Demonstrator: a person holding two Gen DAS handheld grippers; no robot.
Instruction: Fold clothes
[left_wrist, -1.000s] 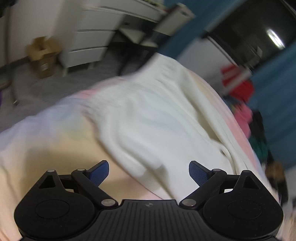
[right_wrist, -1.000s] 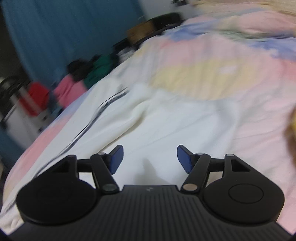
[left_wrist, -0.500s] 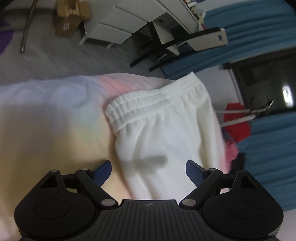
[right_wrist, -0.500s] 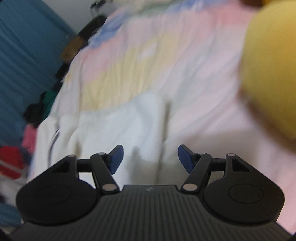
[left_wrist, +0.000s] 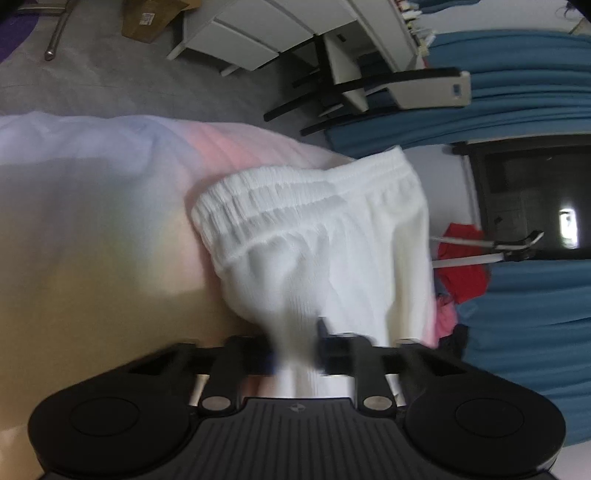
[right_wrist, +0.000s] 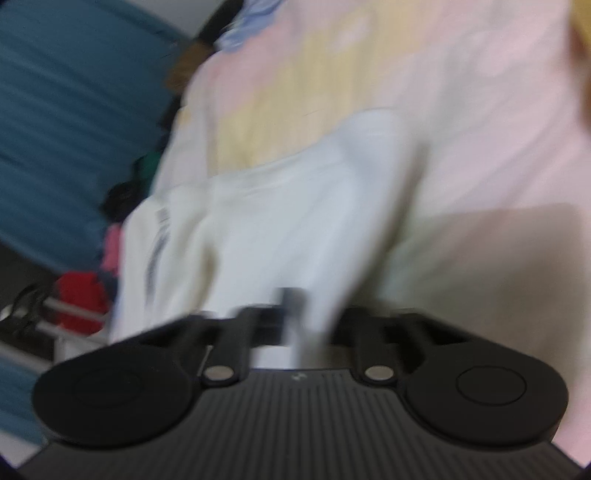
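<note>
White shorts (left_wrist: 325, 236) with a ribbed elastic waistband (left_wrist: 295, 192) lie on a pastel striped bedsheet (left_wrist: 92, 229). My left gripper (left_wrist: 295, 350) is shut on a bunched fold of their fabric, near the side seam. In the right wrist view the same white shorts (right_wrist: 280, 221) show blurred, with a dark stripe (right_wrist: 157, 236) along one edge. My right gripper (right_wrist: 306, 325) is shut on the white cloth, which rises between its fingers.
Beyond the bed are a grey floor (left_wrist: 129, 81), white drawers (left_wrist: 251, 33), a black-legged chair (left_wrist: 369, 88), a cardboard box (left_wrist: 155, 14) and blue curtains (left_wrist: 524, 92). Red clothes (left_wrist: 461, 266) hang on a rack by the bed. Something yellow (right_wrist: 581, 55) sits at the right edge.
Both grippers were open half a second ago and have now shut on the white shorts' fabric. Both have moved in closer to the cloth.
</note>
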